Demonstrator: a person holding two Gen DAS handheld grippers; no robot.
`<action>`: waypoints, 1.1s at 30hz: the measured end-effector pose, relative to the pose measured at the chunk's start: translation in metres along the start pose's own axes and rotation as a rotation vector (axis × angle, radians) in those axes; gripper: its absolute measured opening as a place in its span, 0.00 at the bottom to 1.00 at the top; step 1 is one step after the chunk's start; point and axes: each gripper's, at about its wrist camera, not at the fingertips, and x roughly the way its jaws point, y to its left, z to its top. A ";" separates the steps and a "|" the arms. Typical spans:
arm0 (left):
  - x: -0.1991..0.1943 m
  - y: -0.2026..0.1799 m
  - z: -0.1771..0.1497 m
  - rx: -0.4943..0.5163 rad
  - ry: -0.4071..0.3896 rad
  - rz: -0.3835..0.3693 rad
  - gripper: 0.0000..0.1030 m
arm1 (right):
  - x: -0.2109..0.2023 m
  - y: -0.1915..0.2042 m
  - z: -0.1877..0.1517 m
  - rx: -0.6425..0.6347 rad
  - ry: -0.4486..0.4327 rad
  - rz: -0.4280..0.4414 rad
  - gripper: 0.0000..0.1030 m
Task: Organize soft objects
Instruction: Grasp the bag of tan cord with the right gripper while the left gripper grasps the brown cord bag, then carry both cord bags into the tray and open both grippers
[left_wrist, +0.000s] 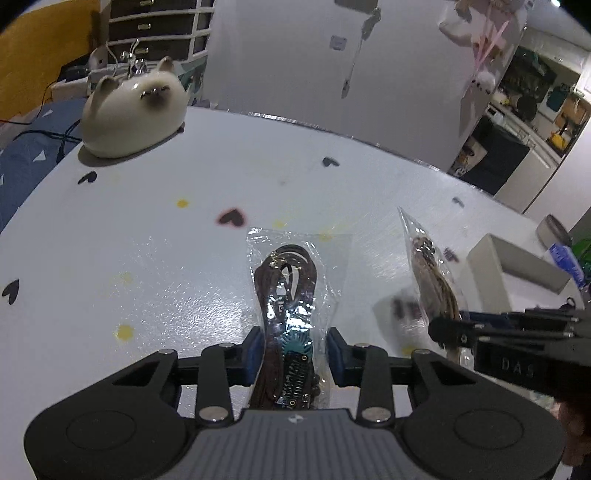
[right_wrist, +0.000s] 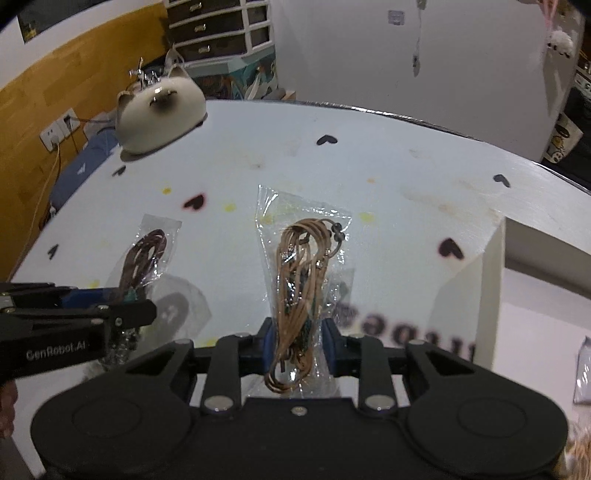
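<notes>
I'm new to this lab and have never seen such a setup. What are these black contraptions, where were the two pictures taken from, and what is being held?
No robot here: a person holds one hand tool in each hand, each with a fisheye camera looking along its two fingers. One picture is from the left tool, the other from the right.

The left tongs are shut on a clear bag of dark brown cord. The right tongs are shut on a bag of tan cord. Each tool also shows at the edge of the other's view.

Below is a white table with heart prints. A cat figurine sits at its far left, and a white box on the right.
</notes>
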 end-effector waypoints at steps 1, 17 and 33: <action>-0.004 -0.003 0.000 0.004 -0.009 -0.004 0.36 | -0.005 0.000 -0.002 0.009 -0.008 0.002 0.27; -0.033 -0.093 0.016 0.089 -0.113 -0.126 0.36 | -0.094 -0.036 -0.028 0.114 -0.176 -0.032 0.27; 0.005 -0.211 0.021 0.112 -0.040 -0.296 0.36 | -0.149 -0.148 -0.069 0.283 -0.229 -0.158 0.27</action>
